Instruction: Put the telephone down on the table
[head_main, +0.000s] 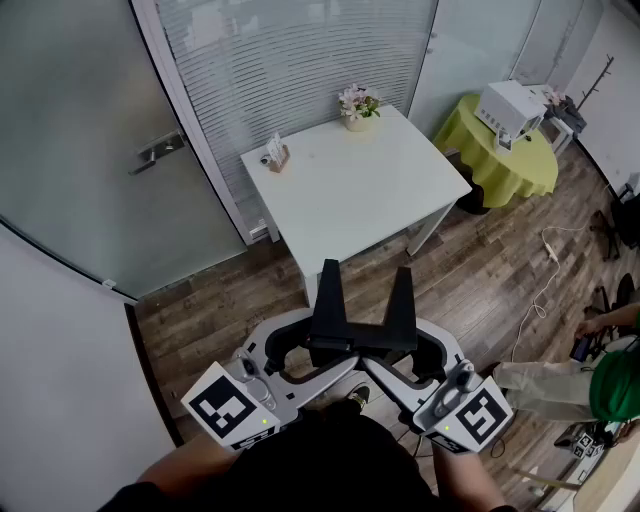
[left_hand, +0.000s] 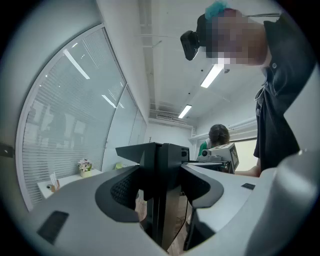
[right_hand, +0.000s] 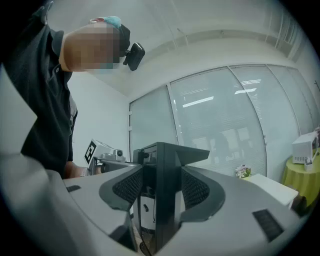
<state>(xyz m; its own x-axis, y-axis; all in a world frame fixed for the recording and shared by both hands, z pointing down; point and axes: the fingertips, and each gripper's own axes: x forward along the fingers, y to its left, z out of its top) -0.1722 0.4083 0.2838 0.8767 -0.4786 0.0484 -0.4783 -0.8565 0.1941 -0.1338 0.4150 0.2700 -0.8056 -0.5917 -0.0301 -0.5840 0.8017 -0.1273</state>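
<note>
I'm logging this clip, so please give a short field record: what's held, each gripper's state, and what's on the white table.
held item: black telephone, in the air, short of the table
left gripper: closed on the telephone
right gripper: closed on the telephone
white table: flower pot and small holder at the far edge; telephone not yet on it

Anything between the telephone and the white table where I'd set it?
Nothing visible blocks the way. The telephone, held by left tongs and right tongs, faces the bare near side of the table; the flower pot and holder sit at its far edge.
</note>
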